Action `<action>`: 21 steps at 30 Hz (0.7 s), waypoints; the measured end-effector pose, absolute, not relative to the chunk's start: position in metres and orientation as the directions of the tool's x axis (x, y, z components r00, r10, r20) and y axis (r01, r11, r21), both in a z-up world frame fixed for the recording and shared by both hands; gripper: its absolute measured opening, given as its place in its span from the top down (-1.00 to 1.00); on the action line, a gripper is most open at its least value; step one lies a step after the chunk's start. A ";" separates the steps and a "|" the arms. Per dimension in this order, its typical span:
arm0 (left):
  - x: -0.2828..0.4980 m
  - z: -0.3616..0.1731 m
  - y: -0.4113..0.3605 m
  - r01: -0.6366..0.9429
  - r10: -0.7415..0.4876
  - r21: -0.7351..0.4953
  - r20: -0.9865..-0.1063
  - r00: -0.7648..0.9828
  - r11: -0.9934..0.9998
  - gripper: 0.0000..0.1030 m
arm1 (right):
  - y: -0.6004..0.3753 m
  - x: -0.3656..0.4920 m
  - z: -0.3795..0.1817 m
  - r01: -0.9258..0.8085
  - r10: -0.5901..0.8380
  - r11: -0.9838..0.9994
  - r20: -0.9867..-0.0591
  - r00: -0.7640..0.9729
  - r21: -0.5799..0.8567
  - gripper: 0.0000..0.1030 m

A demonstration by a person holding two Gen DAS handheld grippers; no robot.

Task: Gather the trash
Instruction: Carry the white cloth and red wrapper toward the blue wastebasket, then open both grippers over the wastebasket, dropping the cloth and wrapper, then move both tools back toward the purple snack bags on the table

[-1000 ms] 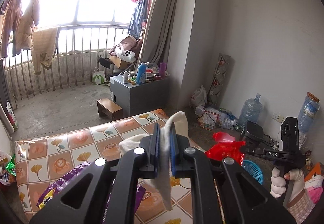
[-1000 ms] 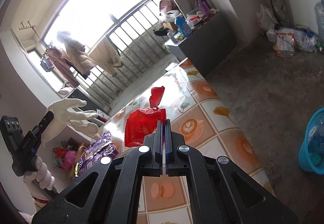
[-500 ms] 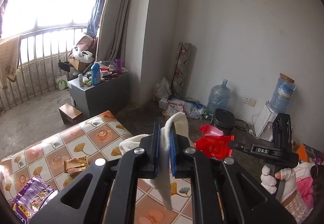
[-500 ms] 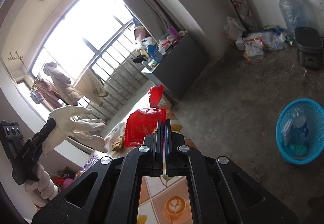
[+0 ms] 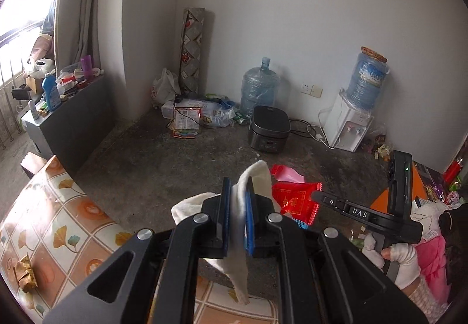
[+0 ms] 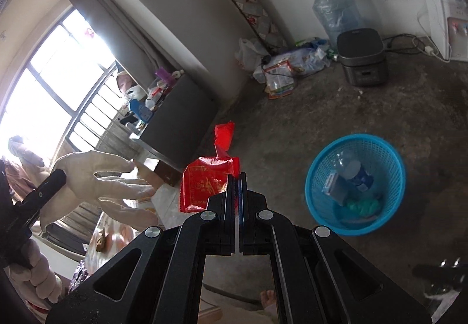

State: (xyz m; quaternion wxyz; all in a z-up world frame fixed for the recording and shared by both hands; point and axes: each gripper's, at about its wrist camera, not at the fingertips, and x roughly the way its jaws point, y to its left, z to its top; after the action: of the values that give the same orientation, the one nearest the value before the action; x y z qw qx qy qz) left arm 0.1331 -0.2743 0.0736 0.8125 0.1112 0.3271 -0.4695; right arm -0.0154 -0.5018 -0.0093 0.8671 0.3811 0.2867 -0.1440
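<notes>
Your blue bin (image 6: pixel 355 186) sits on bare floor; left gripper (image 5: pixel 237 215) pinches a white glove (image 5: pixel 239 201), right gripper (image 6: pixel 237 192) a crinkled red wrapper (image 6: pixel 204 183).

A basket (image 6: pixel 355 185) sits on the floor (image 6: pixel 292 125), bottle (image 6: pixel 355 173) inside.

The bare concrete floor (image 5: pixel 163 166) carries a blue mesh wastebasket (image 6: pixel 355 183), a dark rice cooker (image 5: pixel 269 133), a large water bottle (image 5: pixel 259 87), a white water dispenser (image 5: pixel 348 125) and a heap of bags and packets (image 5: pixel 199 114) by the wall. The table (image 5: pixel 55 224), covered in patterned oilcloth, holds a crumpled brown wrapper (image 5: pixel 25 272). A grey cabinet (image 5: pixel 73 119) stands near the window, bottles on top.
</notes>
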 end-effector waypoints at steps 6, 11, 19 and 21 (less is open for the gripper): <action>0.146 0.019 -0.360 0.876 -0.659 -0.180 -0.729 0.186 0.447 0.83 | -0.534 -0.020 -0.056 0.605 -0.100 0.617 -0.711 0.696 0.504 1.00; 0.146 -0.032 -0.429 0.903 -0.599 -0.182 -0.795 0.098 0.389 0.83 | -0.560 -0.022 -0.097 0.695 -0.123 0.553 -0.781 0.613 0.459 0.99; 0.152 -0.112 -0.488 0.895 -0.483 -0.171 -0.874 0.055 0.412 -0.18 | -0.600 -0.035 -0.180 0.831 -0.099 0.389 -0.879 0.467 0.398 0.15; 0.154 -0.112 -0.482 0.883 -0.495 -0.196 -0.868 0.046 0.426 -0.19 | -0.596 -0.042 -0.180 0.830 -0.099 0.373 -0.872 0.480 0.414 0.15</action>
State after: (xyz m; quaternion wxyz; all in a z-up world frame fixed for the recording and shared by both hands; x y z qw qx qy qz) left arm 0.1536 -0.4822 -0.1121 0.6945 0.2021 0.4802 -0.4961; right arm -0.0418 -0.5963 -0.1801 0.7268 0.4599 0.3977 -0.3194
